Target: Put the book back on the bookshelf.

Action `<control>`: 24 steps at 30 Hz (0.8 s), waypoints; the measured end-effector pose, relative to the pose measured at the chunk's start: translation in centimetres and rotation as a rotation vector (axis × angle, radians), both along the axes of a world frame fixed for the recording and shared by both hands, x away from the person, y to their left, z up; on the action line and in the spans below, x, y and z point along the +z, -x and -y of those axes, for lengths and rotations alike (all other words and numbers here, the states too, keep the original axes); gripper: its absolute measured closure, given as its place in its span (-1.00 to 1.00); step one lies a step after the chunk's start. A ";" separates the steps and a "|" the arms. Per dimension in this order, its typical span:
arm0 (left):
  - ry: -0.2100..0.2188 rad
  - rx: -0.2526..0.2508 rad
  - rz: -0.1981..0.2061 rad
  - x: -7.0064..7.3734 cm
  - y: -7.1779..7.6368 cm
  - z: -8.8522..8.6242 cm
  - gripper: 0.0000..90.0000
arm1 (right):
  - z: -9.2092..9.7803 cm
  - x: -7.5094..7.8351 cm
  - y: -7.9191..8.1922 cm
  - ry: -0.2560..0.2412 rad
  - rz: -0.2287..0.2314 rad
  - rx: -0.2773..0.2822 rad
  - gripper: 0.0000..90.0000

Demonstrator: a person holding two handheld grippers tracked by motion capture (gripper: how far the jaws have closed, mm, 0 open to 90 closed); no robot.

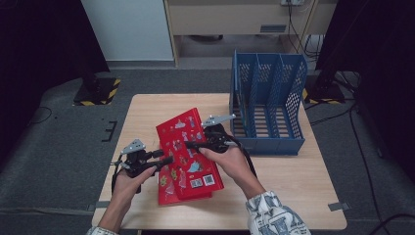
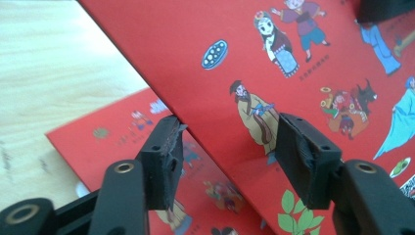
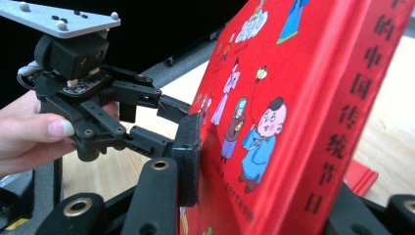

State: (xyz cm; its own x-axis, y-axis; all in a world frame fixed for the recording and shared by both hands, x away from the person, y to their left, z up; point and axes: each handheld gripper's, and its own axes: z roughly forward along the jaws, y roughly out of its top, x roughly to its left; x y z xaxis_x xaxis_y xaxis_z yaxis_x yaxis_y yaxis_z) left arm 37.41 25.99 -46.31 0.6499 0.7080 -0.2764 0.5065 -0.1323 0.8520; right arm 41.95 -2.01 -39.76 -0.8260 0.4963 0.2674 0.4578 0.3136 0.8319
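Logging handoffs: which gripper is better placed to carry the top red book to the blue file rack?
Right. The right gripper clamps the raised red book nearer the blue file rack; the left gripper's jaws stand open.

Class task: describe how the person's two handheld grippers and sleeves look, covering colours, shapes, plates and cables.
Both the left gripper and right gripper are black, with jointed links, brass-ringed pivots and blocky ridged pads. Each carries a grey three-cornered plate dotted with small round markers, and trails a black cable. The sleeves are white, printed with dark patterning.

Between your left gripper [image 1: 169,159] and right gripper [image 1: 188,145], the upper book [image 1: 183,142] tilts over another book [image 2: 122,134]; the file rack [image 1: 268,100] stands beyond your right.
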 end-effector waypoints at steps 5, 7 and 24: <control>-0.008 0.022 0.018 0.5 -0.1 -0.4 0.07 | -0.3 0.4 -0.1 -0.002 0.032 0.008 0.49; -0.012 0.040 0.029 0.7 0.0 -0.6 0.17 | -0.4 0.4 -0.1 -0.008 0.044 0.007 0.48; 0.017 0.032 0.066 1.3 0.1 -1.2 0.06 | -0.8 -0.2 0.6 -0.057 0.060 0.037 0.56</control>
